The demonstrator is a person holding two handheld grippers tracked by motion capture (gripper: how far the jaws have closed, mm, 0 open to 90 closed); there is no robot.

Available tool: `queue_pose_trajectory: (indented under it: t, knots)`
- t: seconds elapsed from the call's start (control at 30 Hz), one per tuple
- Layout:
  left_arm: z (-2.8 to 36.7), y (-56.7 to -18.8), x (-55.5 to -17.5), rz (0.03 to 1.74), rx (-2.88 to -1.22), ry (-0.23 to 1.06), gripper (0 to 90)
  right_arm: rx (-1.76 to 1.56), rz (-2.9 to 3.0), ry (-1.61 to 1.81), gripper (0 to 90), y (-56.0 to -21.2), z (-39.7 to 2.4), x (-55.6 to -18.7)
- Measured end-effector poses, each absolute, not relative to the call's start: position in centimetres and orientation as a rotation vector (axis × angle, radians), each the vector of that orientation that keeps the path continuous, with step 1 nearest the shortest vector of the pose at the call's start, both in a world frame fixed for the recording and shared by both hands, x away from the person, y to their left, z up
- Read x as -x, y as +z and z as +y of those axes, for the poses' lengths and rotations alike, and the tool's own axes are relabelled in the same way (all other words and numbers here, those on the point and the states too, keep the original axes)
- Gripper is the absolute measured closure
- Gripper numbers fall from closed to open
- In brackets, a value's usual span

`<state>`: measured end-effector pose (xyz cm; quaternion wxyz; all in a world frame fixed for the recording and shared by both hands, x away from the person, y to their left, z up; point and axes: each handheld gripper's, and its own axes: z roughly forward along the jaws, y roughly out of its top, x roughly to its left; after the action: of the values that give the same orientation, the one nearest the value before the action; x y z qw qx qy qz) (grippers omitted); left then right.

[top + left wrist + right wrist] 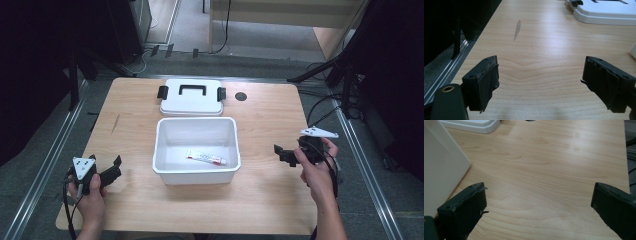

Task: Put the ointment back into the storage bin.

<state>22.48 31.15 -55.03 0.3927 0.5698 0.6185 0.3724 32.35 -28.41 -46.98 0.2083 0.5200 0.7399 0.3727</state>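
An open white plastic box [196, 172] stands in the middle of the wooden table [260, 200]. A white tube [206, 158] with red and blue print lies flat on its floor. Behind the box lies its white lid [191, 102], with a black handle and two black latches. My left gripper [116, 169] is held low at the table's front left, open and empty, pointing towards the box; the left gripper view has its jaws [541, 65] spread wide over bare wood. My right gripper [283, 155] hovers to the right of the box, open and empty [538, 190], with the box wall [441, 170] at its left.
A dark round hole [241, 96] sits in the table to the right of the lid. A grey scuff mark [517, 30] marks the wood at the left. Black stands and cables line the floor on both sides, and a metal rail runs past the left table edge.
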Motion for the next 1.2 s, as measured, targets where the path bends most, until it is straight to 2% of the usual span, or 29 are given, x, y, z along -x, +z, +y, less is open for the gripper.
queue_pose_trajectory:
  t: [0.3, 0.4, 0.7, 0.93, 1.2]
  knots:
    - [31.2, -55.0, -22.5, 1.569, -1.442, 0.945, 14.1, -1.5, 1.963, 1.086, 0.4, -50.3, -31.9, -29.8]
    - [31.2, -55.0, -22.4, 1.57, -1.442, 0.946, 14.0, -1.519, 1.913, 1.112, 5.3, -51.1, -32.9, -28.8]
    - [31.2, -55.0, -22.4, 1.572, -1.44, 0.944, 14.1, -1.561, 1.827, 1.121, 7.5, -53.0, -35.5, -25.7]
    - [31.2, -55.0, -22.5, 1.577, -1.437, 0.941, 14.1, -1.562, 1.792, 1.12, 11.8, -53.7, -35.9, -24.0]
    - [31.7, -55.0, -22.8, 1.605, -1.409, 0.908, 14.0, -1.573, 1.778, 1.059, 13.1, -54.7, -35.3, -24.3]
